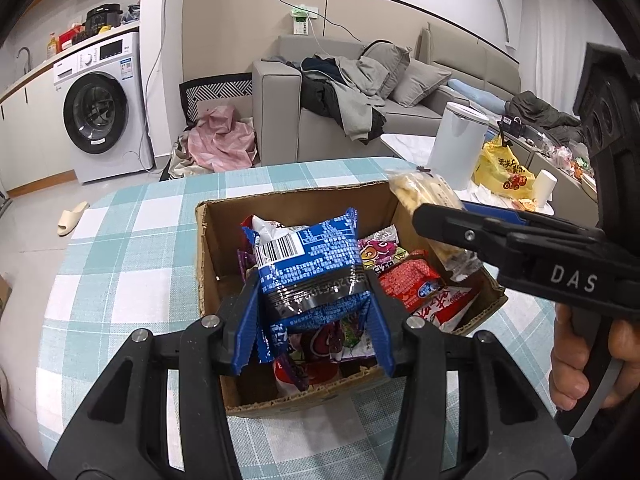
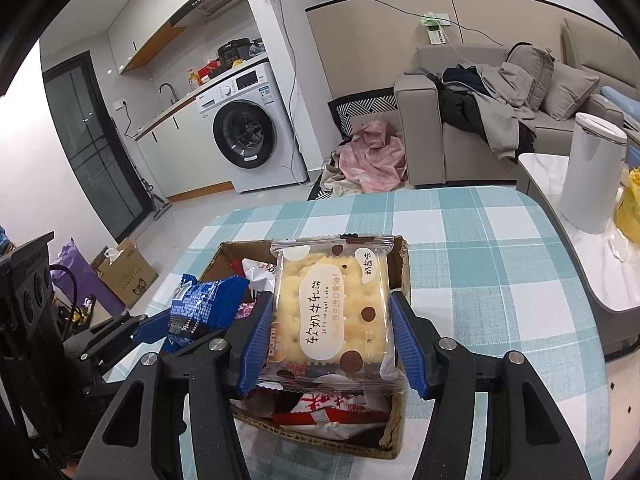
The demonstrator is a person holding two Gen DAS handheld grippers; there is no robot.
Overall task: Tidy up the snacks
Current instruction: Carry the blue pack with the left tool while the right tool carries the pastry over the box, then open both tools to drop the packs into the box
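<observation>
An open cardboard box (image 1: 212, 248) full of snack packets stands on the checked tablecloth (image 1: 120, 240). My left gripper (image 1: 312, 320) is shut on a blue snack packet (image 1: 312, 264) held over the box. My right gripper (image 2: 330, 340) is shut on a clear packet of yellow nougat crackers (image 2: 332, 308) above the box (image 2: 402, 264). In the left wrist view the right gripper (image 1: 424, 216) comes in from the right with the cracker packet (image 1: 424, 196) over the box's far right corner. The right wrist view shows the blue packet (image 2: 204, 304) at the left, in the left gripper (image 2: 160, 330).
Red, white and purple packets (image 1: 412, 284) fill the box. Beyond the table edge stand a white bin (image 1: 460, 144), a yellow bag (image 1: 500, 168), a grey sofa (image 1: 320, 128) and a washing machine (image 1: 100, 108). A hand (image 1: 588, 360) holds the right gripper's handle.
</observation>
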